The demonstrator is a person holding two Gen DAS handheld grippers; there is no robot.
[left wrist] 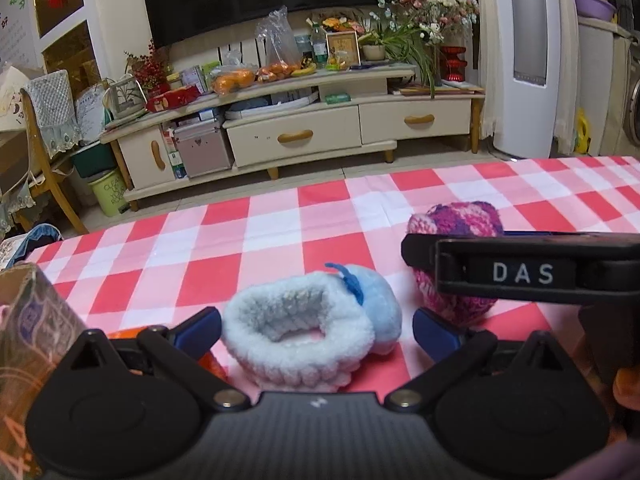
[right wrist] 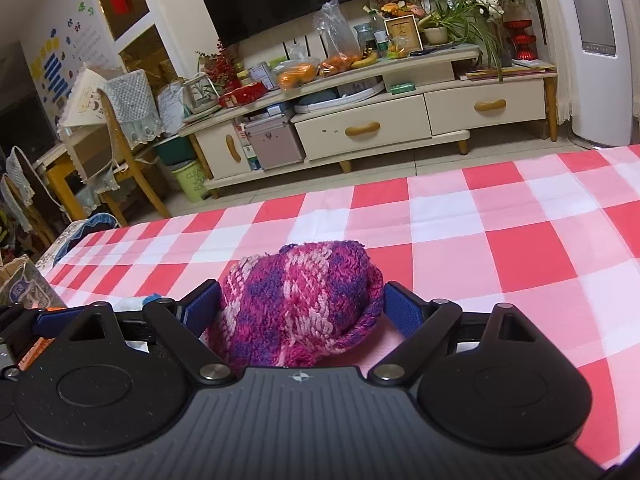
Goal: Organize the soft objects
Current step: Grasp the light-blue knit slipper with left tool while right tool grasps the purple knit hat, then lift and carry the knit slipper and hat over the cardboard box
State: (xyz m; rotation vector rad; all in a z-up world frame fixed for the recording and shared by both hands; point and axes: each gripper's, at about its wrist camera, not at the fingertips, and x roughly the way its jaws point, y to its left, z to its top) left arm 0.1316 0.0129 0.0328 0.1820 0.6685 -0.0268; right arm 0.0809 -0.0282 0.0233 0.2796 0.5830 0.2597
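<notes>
Between the spread fingers of the left gripper (left wrist: 316, 330) sits a fluffy blue bootie (left wrist: 308, 334), ungripped. Just right of it, the right gripper (right wrist: 302, 306) straddles a pink-purple knitted hat (right wrist: 298, 304), jaws apart too. Both rest on a red-checked tablecloth (right wrist: 500, 240); beyond stands a cluttered cream TV cabinet (left wrist: 296, 136).

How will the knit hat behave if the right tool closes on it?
The knit hat looks like loose, slumped yarn, so it will probably squash and flop rather than hold shape. It is likely light. Its coarse yarn should grip the right tool's pads, so slipping seems unlikely.
</notes>
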